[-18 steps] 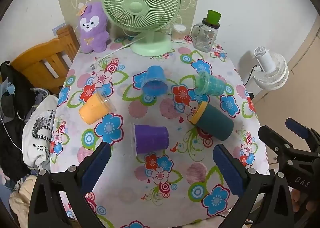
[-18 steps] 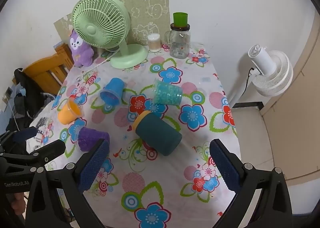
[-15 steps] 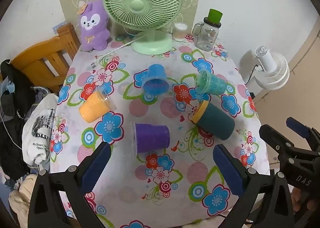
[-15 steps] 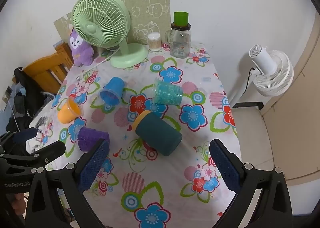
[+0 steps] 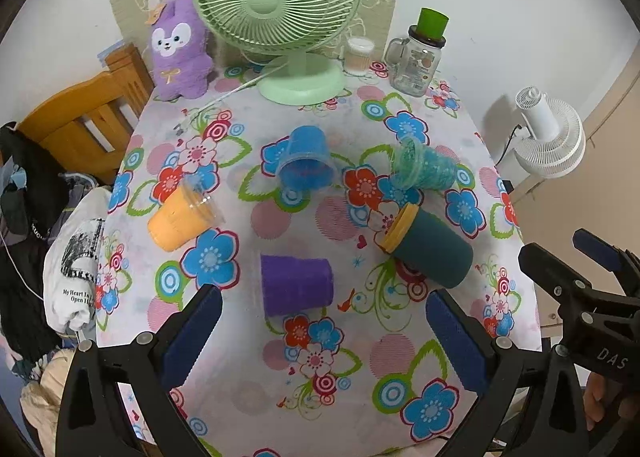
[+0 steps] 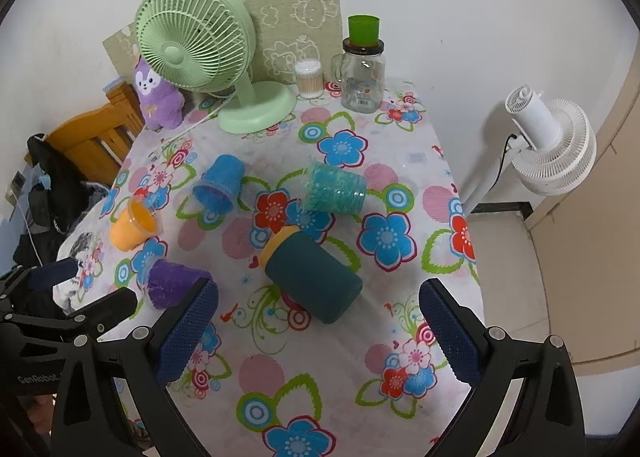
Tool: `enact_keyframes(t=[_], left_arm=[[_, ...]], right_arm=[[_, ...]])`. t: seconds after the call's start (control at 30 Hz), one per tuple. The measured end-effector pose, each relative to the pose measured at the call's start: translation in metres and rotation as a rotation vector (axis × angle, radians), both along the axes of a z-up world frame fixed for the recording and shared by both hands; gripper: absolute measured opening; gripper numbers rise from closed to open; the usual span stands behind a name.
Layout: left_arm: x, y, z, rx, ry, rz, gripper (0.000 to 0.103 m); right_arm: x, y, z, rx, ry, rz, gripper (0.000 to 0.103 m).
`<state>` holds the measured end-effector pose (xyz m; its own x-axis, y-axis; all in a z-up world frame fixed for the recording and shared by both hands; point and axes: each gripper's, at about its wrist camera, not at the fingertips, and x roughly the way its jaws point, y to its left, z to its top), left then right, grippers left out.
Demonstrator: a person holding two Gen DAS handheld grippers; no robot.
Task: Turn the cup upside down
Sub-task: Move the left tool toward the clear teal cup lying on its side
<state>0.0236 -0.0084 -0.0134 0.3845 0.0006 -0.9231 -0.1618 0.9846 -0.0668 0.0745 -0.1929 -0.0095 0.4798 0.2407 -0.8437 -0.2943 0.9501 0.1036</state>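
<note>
Both tongs released above the floral desk (image 5: 248, 397), left tongs (image 5: 322, 331) just short of the purple cup (image 5: 296, 284) lying on its side, right tongs (image 6: 318, 331) near the dark teal cup (image 6: 314, 277), right of the purple cup, green fan (image 5: 280, 9) well beyond

You see five cups lying on their sides: one purple cup (image 5: 297, 284), one orange cup (image 5: 179, 219), one blue cup (image 5: 306, 158), one teal cup (image 5: 424, 169) and one dark green cup (image 5: 430, 251). You see two fans: a green fan (image 5: 280, 13) and a white fan (image 5: 550, 135). You see one glass jar (image 5: 418, 61) and one purple plush toy (image 5: 180, 51).
</note>
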Motion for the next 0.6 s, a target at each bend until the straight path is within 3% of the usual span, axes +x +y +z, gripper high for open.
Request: enact_keyframes(t=[0.6], left_arm=[[0.088, -0.051, -0.036, 0.048, 0.061, -0.066, 0.103]], right_arm=[[0.099, -0.021, -0.014, 0.028, 0.029, 0.021, 0.101]])
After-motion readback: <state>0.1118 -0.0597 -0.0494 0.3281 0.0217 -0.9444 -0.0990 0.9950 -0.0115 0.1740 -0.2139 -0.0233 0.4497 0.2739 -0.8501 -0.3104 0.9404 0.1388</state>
